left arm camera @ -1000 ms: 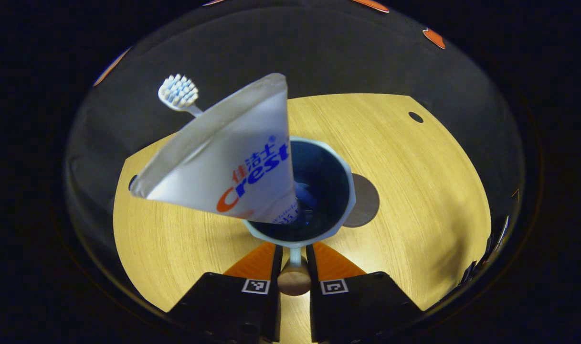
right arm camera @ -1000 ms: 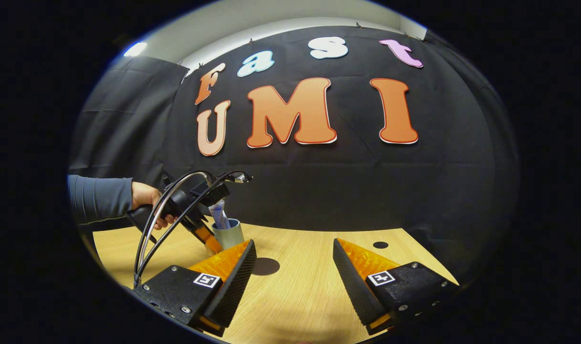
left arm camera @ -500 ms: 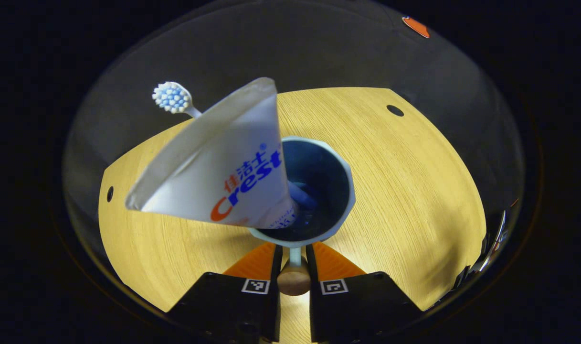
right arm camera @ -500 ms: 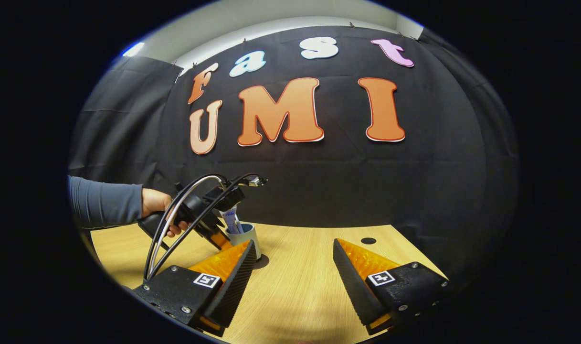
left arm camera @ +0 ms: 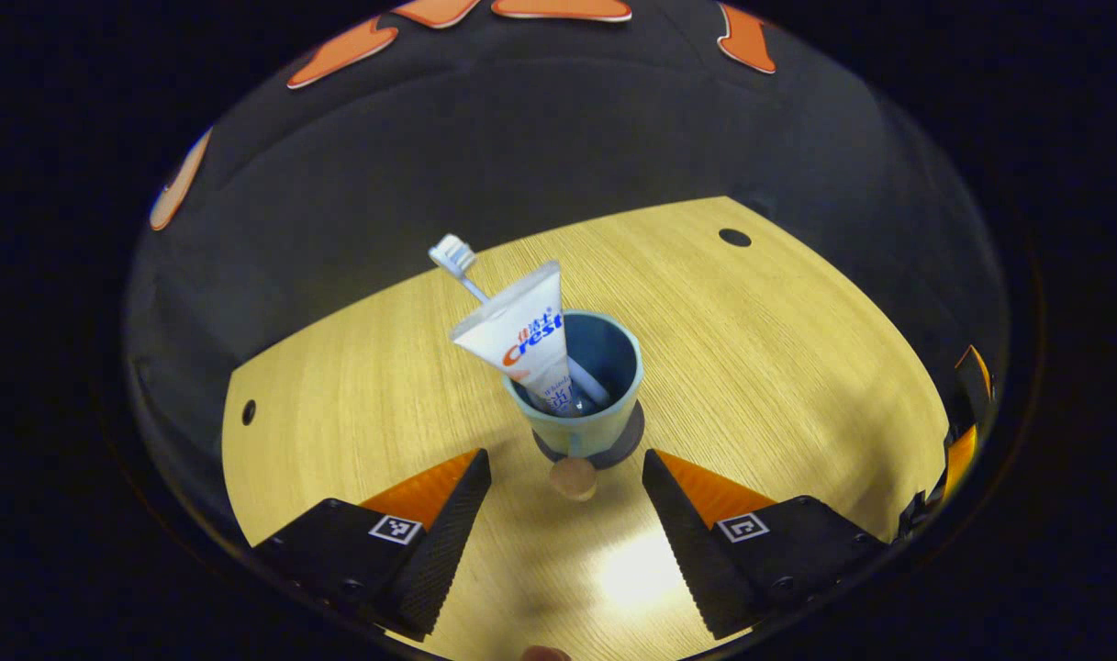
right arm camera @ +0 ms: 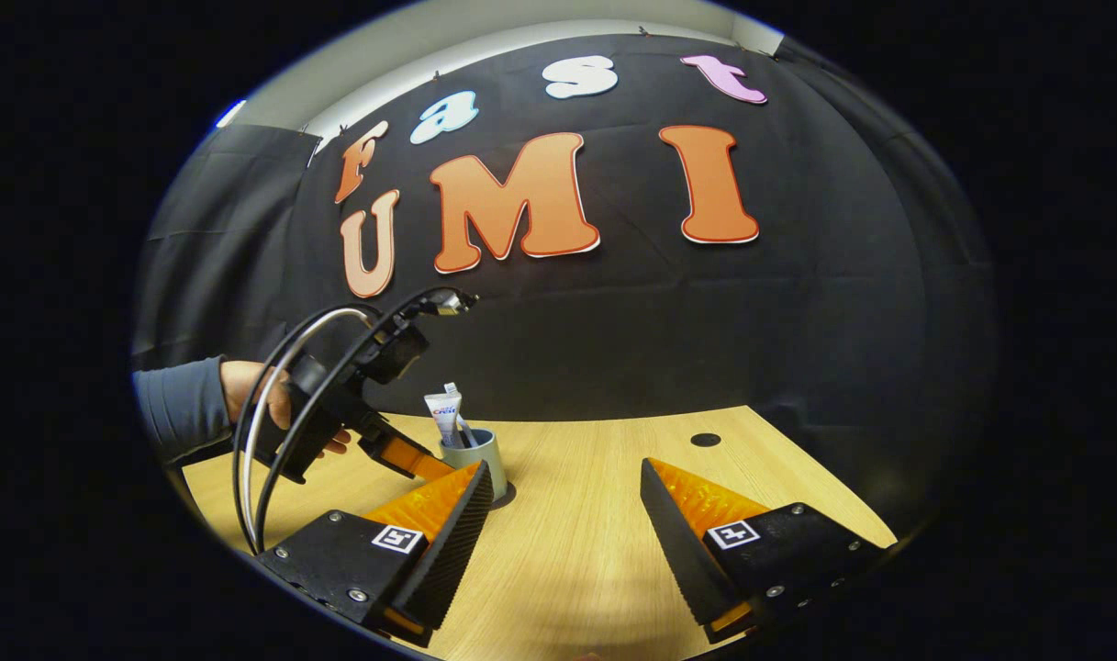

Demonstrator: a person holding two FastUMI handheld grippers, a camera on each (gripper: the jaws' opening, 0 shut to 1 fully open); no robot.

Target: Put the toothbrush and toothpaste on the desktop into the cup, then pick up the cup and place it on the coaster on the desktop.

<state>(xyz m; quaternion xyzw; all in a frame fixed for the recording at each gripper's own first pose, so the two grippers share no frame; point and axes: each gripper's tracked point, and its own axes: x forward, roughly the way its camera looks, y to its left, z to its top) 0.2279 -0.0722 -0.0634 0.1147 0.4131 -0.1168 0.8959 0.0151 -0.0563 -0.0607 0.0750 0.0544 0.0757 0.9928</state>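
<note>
The light blue cup [left arm camera: 576, 404] stands upright on the dark round coaster [left arm camera: 624, 447] on the wooden desktop. The white toothpaste tube [left arm camera: 523, 338] and the toothbrush [left arm camera: 452, 255] lean out of it to the left. The cup's handle ends in a wooden knob [left arm camera: 574, 478] that points at my left gripper [left arm camera: 565, 519], which is open and a short way back from it, touching nothing. In the right gripper view the cup [right arm camera: 475, 453] with the tube [right arm camera: 445, 413] sits at mid-left, and a hand [right arm camera: 246, 404] holds the left gripper [right arm camera: 402, 456] beside it. My right gripper [right arm camera: 565, 509] is open and holds nothing.
The wooden desktop [left arm camera: 778, 349] has small cable holes at the far right [left arm camera: 734, 237] and at the left [left arm camera: 248, 411]. The black cloth wall rises behind its far edge. Black cables [right arm camera: 273, 431] loop from the left gripper.
My left gripper has let go of the cup's handle, opened and drawn back. The cup now rests on the coaster. The right gripper has barely moved.
</note>
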